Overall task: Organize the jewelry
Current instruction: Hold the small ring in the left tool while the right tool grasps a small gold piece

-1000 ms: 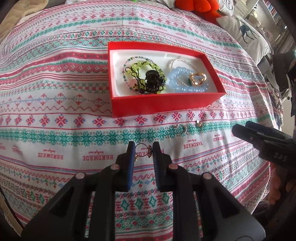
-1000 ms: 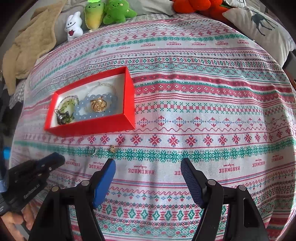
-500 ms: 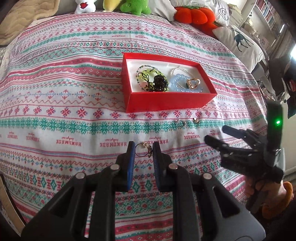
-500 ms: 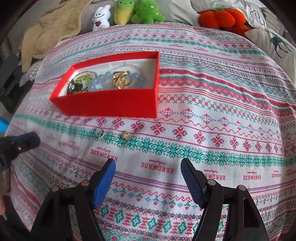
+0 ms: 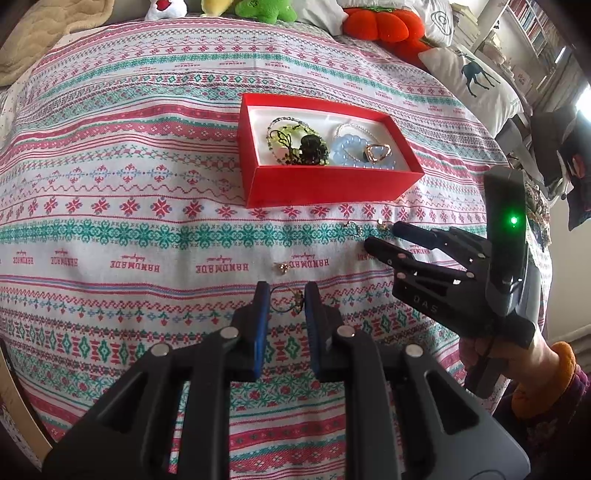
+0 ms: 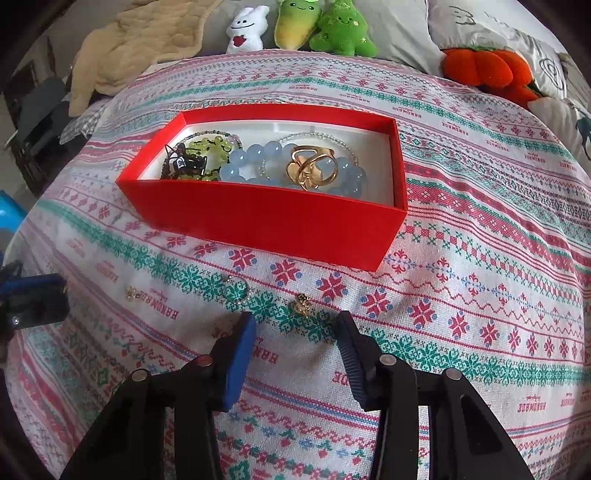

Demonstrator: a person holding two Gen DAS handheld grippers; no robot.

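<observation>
My left gripper (image 5: pixel 283 297) is shut on a thin hoop ring (image 5: pixel 282 300) and holds it above the patterned cloth. A red box (image 5: pixel 325 184) farther ahead holds a green bead bracelet (image 5: pixel 284 138), a blue bead bracelet (image 5: pixel 351 147) and a gold ring (image 5: pixel 376 152). My right gripper (image 6: pixel 295 330) is open, low over the cloth just short of a small gold earring (image 6: pixel 303 303). A small hoop (image 6: pixel 236 290) and another gold piece (image 6: pixel 132 292) lie left of it. The box (image 6: pixel 273 221) stands just beyond them.
Plush toys (image 6: pixel 325 29), an orange plush (image 6: pixel 487 70) and a beige blanket (image 6: pixel 136 40) lie along the bed's far edge. Pillows (image 5: pixel 476 74) sit at the far right. A small gold piece (image 5: pixel 283 267) lies just ahead of my left fingers.
My left gripper has lifted and drawn back with the ring. My right gripper has moved forward and lower toward the earring near the box, still open.
</observation>
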